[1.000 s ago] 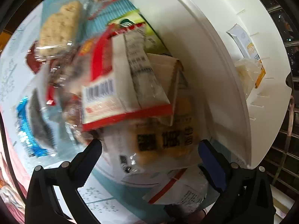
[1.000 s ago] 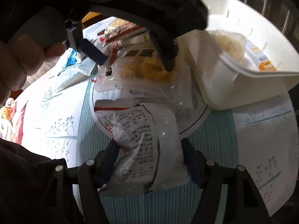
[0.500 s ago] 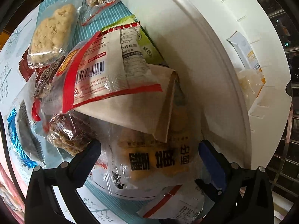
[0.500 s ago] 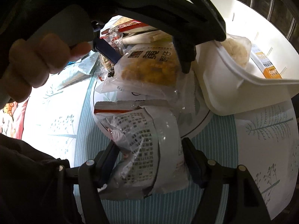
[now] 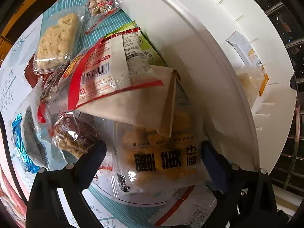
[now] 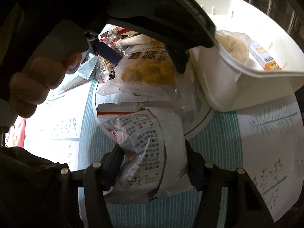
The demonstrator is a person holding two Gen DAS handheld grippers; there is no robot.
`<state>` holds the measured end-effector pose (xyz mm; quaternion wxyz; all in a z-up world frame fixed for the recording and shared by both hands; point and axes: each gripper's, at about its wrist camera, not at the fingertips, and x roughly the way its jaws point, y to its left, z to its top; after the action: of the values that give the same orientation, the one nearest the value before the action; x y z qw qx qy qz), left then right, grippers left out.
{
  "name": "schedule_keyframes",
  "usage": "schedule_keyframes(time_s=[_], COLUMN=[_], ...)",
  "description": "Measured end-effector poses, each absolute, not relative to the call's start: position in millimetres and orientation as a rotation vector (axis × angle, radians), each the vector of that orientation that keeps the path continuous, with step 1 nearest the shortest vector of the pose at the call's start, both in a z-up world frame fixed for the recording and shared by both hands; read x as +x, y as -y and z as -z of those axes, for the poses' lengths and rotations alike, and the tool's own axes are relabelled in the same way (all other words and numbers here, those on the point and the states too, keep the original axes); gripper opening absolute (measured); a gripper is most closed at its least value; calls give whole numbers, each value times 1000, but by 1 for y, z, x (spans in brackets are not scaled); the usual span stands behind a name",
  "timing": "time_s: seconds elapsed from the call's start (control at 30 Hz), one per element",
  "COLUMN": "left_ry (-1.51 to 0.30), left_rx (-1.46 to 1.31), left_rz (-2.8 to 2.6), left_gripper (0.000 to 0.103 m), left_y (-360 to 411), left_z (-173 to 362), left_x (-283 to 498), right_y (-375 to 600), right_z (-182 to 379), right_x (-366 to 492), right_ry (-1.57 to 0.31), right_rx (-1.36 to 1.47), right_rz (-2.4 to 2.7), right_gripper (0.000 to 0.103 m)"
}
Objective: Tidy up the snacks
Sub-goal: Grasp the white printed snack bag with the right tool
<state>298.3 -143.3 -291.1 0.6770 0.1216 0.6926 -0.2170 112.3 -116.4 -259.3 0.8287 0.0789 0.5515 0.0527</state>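
Observation:
A clear packet of yellow snack with black characters [image 5: 161, 157] lies on a white plate [image 6: 199, 121]. My left gripper [image 5: 153, 146] points straight down over it. Its jaws are closing with the packet between them, and the pads stand at the packet's edges without squeezing it. The right wrist view shows that same left gripper [image 6: 150, 64] from the side. Nearer the table's front, my right gripper [image 6: 153, 148] is closing on a white packet with printed text [image 6: 150, 148], which is crumpled between the pads. A white bin [image 5: 209, 38] stands beside the plate.
A pile of snacks lies left of the plate: a red-and-white packet [image 5: 106, 76], a rice bar [image 5: 57, 39], a brown snack [image 5: 74, 134] and a blue packet [image 5: 19, 142]. The bin holds a pale snack [image 6: 233, 43] and an orange-printed packet [image 6: 269, 60]. A person's hand [image 6: 38, 83] holds the left gripper.
The left gripper came in over the yellow packet and its jaws narrowed a little. The right jaws drew in on the white printed packet, crumpling it more.

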Motion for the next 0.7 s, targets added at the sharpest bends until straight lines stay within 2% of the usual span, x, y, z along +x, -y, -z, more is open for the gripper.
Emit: schedule_keyframes(time_s=[0.23, 0.57, 0.6, 0.63, 0.7], left_ry=[-1529, -1500, -1487, -1473, -1437], left_rx=[320, 357, 362, 353, 377], left_rz=[488, 512, 522, 558, 611], left_gripper=[83, 73, 65, 51, 35], left_y=[140, 127, 125, 124, 127], left_z=[278, 261, 257, 249, 233], left_x=[278, 260, 258, 256, 246], right_y=[126, 135, 132, 132, 132], right_z=[254, 225, 220, 216, 209], right_x=[105, 75, 72, 68, 60], right_ry=[-1185, -1158, -1151, -1144, -1133], right_rx=[236, 247, 243, 241, 238], right_rz=[-97, -7, 7, 23, 46], right_gripper=[58, 58, 58, 58, 58])
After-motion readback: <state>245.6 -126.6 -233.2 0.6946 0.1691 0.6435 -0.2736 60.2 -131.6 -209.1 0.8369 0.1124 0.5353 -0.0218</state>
